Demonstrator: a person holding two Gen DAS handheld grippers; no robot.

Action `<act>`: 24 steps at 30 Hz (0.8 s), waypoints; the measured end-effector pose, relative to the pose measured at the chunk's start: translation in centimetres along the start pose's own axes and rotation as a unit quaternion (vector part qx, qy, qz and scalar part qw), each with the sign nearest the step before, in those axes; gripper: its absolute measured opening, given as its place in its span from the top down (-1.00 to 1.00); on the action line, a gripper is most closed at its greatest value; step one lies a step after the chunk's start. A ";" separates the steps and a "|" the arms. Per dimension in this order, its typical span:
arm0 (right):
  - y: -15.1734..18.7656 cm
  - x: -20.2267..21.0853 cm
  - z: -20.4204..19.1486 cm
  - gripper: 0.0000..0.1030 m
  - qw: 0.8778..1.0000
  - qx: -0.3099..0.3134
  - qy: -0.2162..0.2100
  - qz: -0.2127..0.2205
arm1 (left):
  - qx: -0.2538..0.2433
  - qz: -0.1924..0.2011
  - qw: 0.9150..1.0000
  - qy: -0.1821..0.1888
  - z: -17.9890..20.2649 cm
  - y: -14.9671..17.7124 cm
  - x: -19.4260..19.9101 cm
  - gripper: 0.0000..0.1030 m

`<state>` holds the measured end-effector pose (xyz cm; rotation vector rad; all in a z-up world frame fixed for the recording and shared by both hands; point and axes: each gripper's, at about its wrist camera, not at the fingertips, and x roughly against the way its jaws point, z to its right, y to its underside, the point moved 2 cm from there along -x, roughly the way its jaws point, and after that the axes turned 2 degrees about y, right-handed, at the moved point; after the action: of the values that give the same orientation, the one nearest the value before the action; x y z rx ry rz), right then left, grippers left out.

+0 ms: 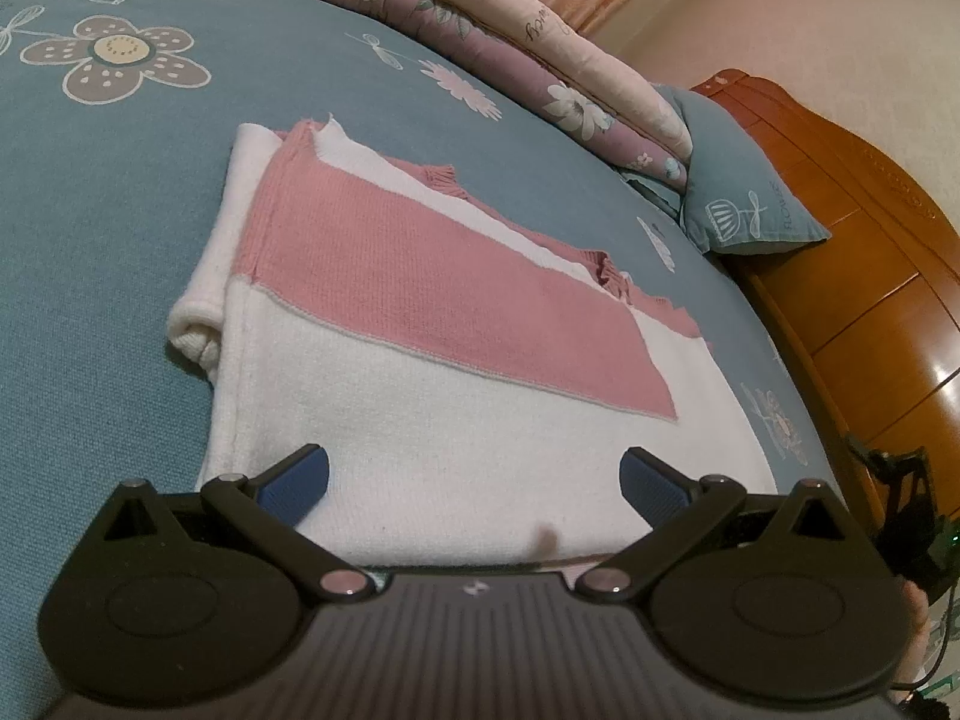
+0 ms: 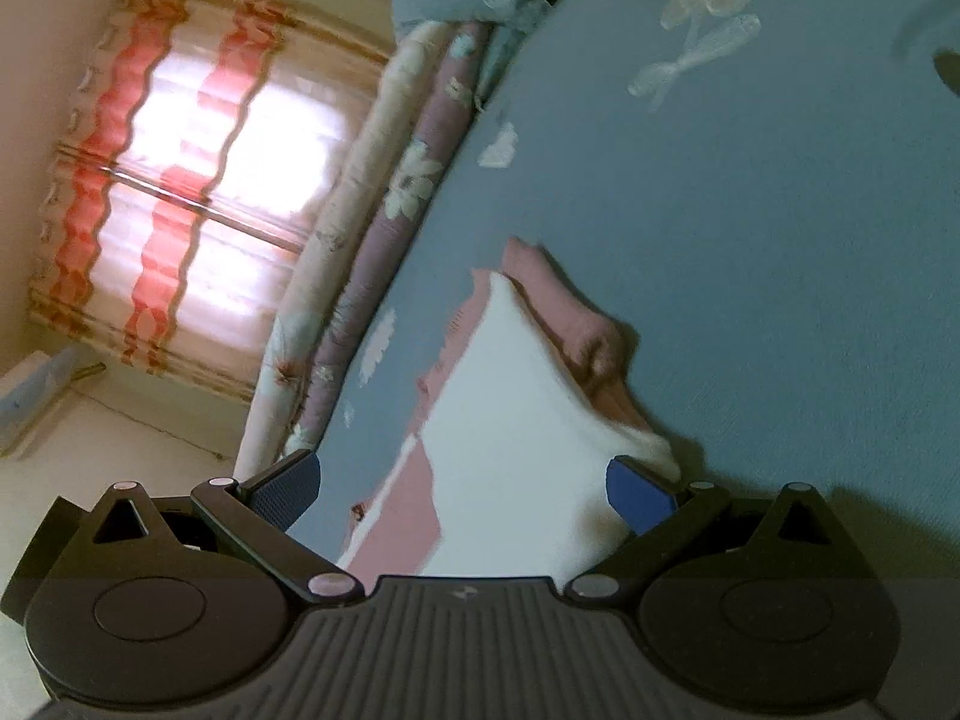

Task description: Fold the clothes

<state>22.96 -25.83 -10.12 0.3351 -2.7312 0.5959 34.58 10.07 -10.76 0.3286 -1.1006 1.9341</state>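
A pink and white knitted sweater (image 1: 420, 312) lies folded flat on the blue flowered bedspread (image 1: 120, 228). One white sleeve cuff (image 1: 195, 324) sticks out at its left side. My left gripper (image 1: 474, 480) hovers open over the near white edge, with nothing between its blue pads (image 1: 300, 480). In the right wrist view the same sweater (image 2: 510, 444) shows from another side, tilted and blurred. My right gripper (image 2: 462, 489) stands open over its white part, and the right pad (image 2: 639, 495) is close beside a raised fold.
Rolled flowered quilts (image 1: 540, 72) and a blue pillow (image 1: 738, 192) lie along the bed's far side. A wooden headboard (image 1: 870, 252) rises at the right. A curtained window (image 2: 192, 198) shows in the right wrist view. Open bedspread (image 2: 780, 240) surrounds the sweater.
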 end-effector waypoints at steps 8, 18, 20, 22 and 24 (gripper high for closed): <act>-0.5 -0.9 1.9 -0.99 1.000 -0.022 -0.008 0.011 | 0.002 0.001 1.000 0.001 0.1 0.1 0.0 -0.99; -0.8 -1.3 2.4 -1.00 0.999 -0.039 -0.009 0.005 | -0.001 0.000 1.000 0.000 0.2 -0.1 -0.2 -0.99; -0.6 -1.6 2.0 -1.00 1.000 -0.026 -0.002 -0.001 | -0.002 -0.002 1.000 0.000 0.2 -0.1 -0.3 -0.99; -0.5 -1.8 1.6 -1.00 1.000 -0.017 0.005 -0.012 | -0.003 -0.004 1.000 0.000 0.2 -0.2 -0.3 -0.99; -0.3 -2.2 1.2 -1.00 1.000 -0.008 0.012 -0.023 | -0.004 -0.003 1.000 0.000 0.1 -0.2 -0.4 -0.99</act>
<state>24.72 -26.34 -11.83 0.3837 -2.6960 0.5616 34.92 9.80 -10.80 0.3277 -1.1056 1.9238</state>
